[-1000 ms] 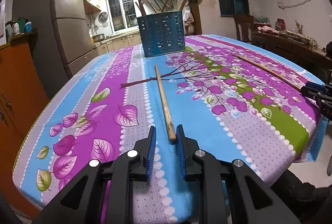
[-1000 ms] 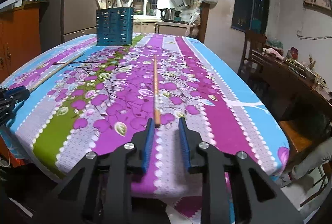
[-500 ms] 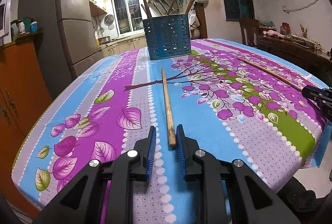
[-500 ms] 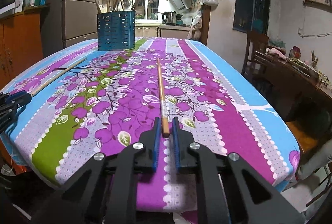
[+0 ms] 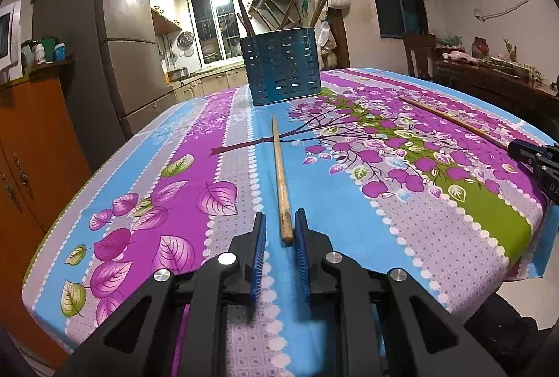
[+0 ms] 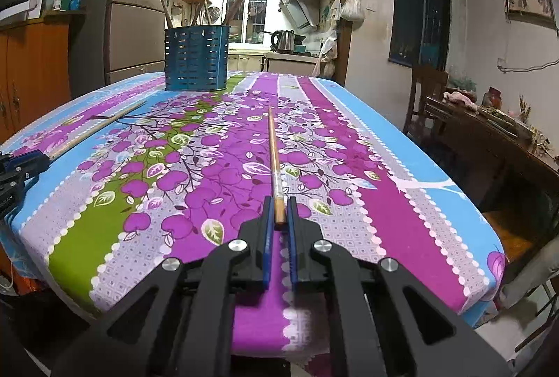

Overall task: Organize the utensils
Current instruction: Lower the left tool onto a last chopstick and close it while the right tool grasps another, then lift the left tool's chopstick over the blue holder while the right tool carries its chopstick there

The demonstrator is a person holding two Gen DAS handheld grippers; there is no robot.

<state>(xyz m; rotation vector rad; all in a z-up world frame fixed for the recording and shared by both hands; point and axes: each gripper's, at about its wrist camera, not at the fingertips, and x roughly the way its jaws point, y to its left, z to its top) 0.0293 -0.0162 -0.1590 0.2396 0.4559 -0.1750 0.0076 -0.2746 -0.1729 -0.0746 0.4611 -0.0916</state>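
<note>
Two wooden chopsticks lie on the flowered tablecloth. One chopstick points toward the blue slotted utensil holder; my left gripper is open with the chopstick's near end between its blue pads, apart from both. The other chopstick lies along the purple stripe; my right gripper is shut on its near end. The holder stands at the table's far end with several wooden utensils upright in it. Each gripper shows at the edge of the other's view.
The table's front edge is just under my left gripper. A fridge and an orange cabinet stand left. A dark side table and a chair stand right.
My right gripper moved forward and closed on the end of its chopstick. My left gripper lowered and moved forward so its chopstick's end sits between the open pads.
</note>
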